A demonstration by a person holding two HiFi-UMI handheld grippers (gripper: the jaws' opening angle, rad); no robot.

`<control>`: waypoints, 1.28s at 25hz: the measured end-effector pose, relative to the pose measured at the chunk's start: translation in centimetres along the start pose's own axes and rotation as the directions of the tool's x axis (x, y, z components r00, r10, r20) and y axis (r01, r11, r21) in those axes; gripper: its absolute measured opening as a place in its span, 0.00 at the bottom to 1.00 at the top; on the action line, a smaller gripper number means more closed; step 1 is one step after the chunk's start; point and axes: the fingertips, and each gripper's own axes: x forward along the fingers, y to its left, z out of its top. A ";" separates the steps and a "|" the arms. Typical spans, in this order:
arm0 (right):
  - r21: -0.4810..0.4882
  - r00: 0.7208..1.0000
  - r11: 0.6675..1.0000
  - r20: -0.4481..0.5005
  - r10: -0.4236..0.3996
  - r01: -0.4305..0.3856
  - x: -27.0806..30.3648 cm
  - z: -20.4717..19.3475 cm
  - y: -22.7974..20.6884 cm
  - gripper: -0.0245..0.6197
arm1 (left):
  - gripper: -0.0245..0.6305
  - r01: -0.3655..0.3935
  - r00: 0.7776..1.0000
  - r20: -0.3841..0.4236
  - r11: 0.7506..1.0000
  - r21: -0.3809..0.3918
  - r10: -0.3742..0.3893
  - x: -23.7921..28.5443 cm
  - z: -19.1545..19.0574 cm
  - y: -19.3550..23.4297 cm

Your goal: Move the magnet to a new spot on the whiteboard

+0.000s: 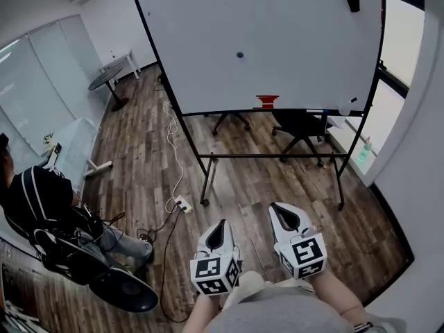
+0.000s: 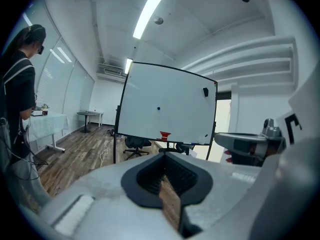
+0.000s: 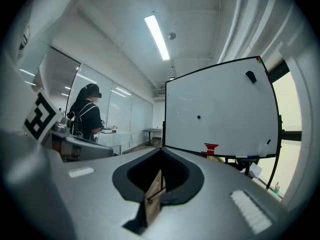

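While the magnet (image 1: 240, 55) is a small dark dot stuck a little left of centre on the whiteboard (image 1: 291, 40), neither gripper is anywhere near it. It sits alone on bare white surface, well apart from the black eraser (image 1: 352, 0) clinging near the board's upper right corner and from the red object (image 1: 267, 101) standing on the tray along the bottom edge. The board stands on a black wheeled frame (image 1: 272, 156) on the wooden floor (image 1: 243, 193), with a dark office chair (image 1: 300, 125) visible behind its lower rail.

Low in the head view, close to the person's body, the left gripper (image 1: 220, 226) and the right gripper (image 1: 282, 212) point side by side toward the board. Each is clenched, its jaws drawn together with nothing between them; only a thin sliver of floor shows at the slit.

A white cable (image 1: 175, 151) trails across the floor to a power strip (image 1: 183, 203) left of the frame. Farther left, another person (image 1: 41, 196) in dark clothing stands by a white table (image 1: 73, 148).
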 end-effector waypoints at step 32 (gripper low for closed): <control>0.044 0.997 0.996 -0.025 -0.076 0.078 13.8 -0.4 -10.0 0.04 | 0.04 0.051 0.999 -0.007 0.998 0.021 -0.051 17.1 4.5 4.1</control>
